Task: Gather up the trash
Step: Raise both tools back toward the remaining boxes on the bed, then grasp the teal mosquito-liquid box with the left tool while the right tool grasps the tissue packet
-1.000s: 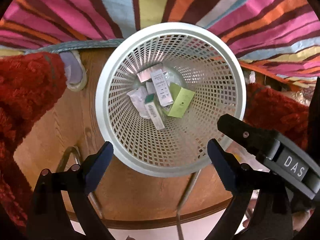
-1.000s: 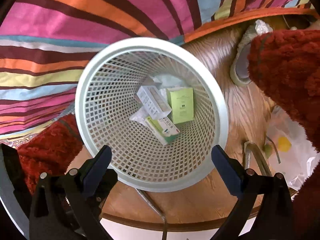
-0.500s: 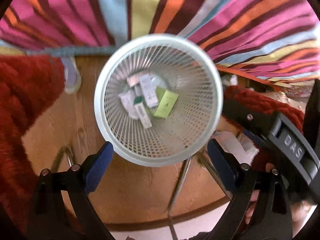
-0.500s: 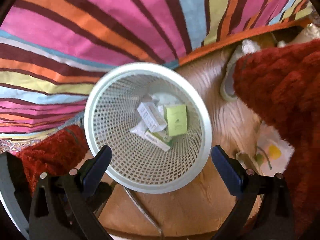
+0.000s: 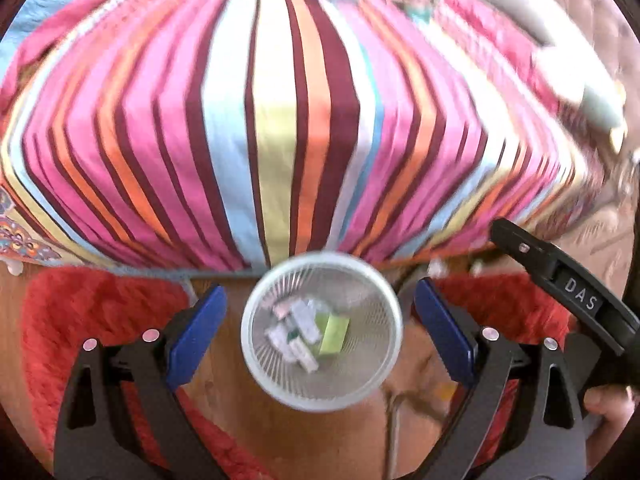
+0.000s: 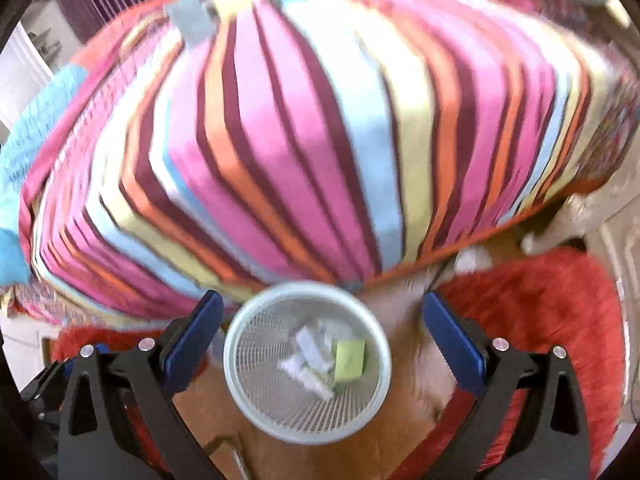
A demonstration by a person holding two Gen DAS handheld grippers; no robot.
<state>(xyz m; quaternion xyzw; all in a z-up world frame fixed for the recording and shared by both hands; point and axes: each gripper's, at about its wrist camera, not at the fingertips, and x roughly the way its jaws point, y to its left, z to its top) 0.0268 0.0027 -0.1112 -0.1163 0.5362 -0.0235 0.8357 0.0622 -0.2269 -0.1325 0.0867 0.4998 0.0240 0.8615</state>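
Left wrist view: my left gripper (image 5: 320, 320) hangs high over the white mesh basket (image 5: 256, 360), fingers spread wide, nothing between them. Small cartons and a green box (image 5: 334, 334) lie in its bottom. It stands on the wooden floor (image 5: 280, 440) against the striped bedspread (image 5: 280, 120). Right gripper (image 6: 322, 330) is likewise splayed and empty above the basket (image 6: 236, 372), red rug (image 6: 560, 320) beside it.

Trash (image 5: 308, 330) in basket (image 5: 384, 300) blurred, labels unreadable
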